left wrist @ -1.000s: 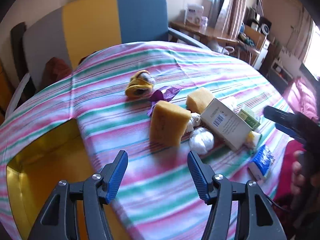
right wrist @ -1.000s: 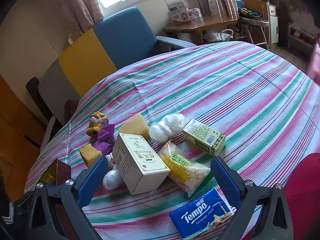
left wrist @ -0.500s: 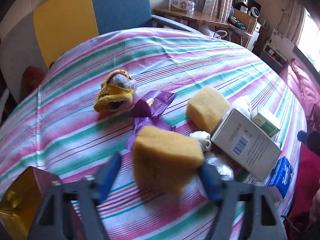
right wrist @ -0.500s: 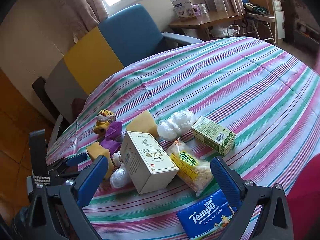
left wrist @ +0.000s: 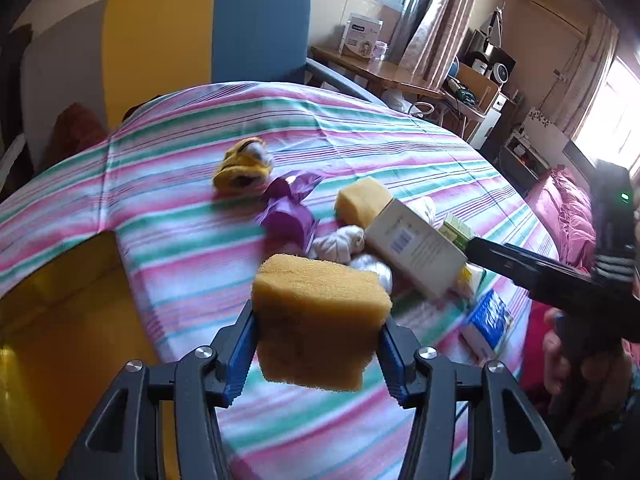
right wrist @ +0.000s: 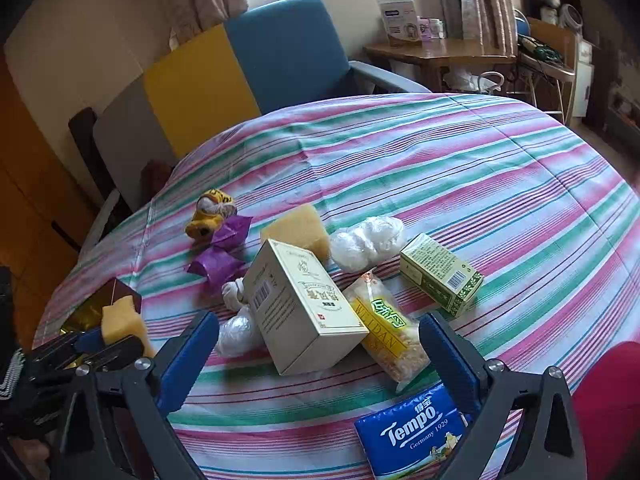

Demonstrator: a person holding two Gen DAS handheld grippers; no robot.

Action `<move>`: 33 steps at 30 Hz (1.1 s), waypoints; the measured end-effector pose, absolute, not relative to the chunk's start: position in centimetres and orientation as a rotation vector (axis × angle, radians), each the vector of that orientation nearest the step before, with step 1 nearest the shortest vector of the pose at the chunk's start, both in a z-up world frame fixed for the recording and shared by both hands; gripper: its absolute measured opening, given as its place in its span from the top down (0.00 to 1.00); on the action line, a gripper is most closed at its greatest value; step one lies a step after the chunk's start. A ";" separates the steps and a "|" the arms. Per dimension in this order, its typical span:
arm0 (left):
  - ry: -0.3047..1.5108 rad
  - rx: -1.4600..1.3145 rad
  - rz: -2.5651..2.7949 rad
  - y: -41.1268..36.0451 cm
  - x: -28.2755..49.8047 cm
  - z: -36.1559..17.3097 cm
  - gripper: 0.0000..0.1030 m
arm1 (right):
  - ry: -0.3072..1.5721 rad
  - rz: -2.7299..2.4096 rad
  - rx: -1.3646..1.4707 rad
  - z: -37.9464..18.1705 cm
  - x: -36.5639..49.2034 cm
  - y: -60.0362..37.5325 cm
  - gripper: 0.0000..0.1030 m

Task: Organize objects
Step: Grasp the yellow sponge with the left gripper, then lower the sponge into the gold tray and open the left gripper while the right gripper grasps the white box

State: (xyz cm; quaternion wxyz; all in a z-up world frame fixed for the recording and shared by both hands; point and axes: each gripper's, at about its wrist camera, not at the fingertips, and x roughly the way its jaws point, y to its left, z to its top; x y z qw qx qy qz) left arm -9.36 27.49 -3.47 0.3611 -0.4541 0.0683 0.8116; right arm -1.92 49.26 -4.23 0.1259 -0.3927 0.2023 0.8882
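Note:
My left gripper [left wrist: 318,344] has a yellow sponge [left wrist: 320,304] between its blue pads, which press into its sides as the jaws close further. It holds the sponge off the striped tablecloth [left wrist: 192,240], beside an open gold-lined box [left wrist: 60,320]. The right wrist view shows that sponge [right wrist: 120,320] at the lower left, next to the box's dark corner [right wrist: 120,292]. My right gripper [right wrist: 320,356] stands open, nothing gripped, over a cream carton [right wrist: 304,308]. Nearby lie a second sponge [right wrist: 298,228], a tiger plush [right wrist: 210,216], purple wrappers [right wrist: 218,260] and a green carton [right wrist: 440,280].
White plastic bundles [right wrist: 366,242], a noodle packet [right wrist: 384,332] and a blue Tempo tissue pack [right wrist: 412,432] lie among the pile near the front edge. A blue, yellow and grey chair [right wrist: 240,68] stands behind the table; a wooden desk [right wrist: 436,50] is at the back right.
My left gripper went forward to the near sponge, closed on it and drew back with it lifted toward the gold box. The right gripper stayed open in place.

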 end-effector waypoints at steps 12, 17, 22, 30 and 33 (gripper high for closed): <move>0.054 -1.204 2.224 16.3 -7.7 -1.2 0.47 | 0.101 2.539 -1.408 -6.0 -8.7 45.2 0.17; 0.011 -1.301 2.398 8.6 -10.6 -1.8 0.47 | -0.016 2.449 -1.498 -9.2 -10.1 45.1 0.46; -0.066 -1.445 2.508 1.9 -14.6 -3.7 0.47 | -0.026 2.441 -1.487 -9.2 -9.8 45.7 0.50; 0.050 -1.540 2.525 1.0 -19.0 -6.1 0.46 | 0.060 2.509 -1.392 -7.5 -9.3 46.3 0.50; 0.099 -1.575 2.533 1.4 -20.4 -7.2 0.45 | 0.059 2.524 -1.374 -7.3 -9.2 46.1 0.50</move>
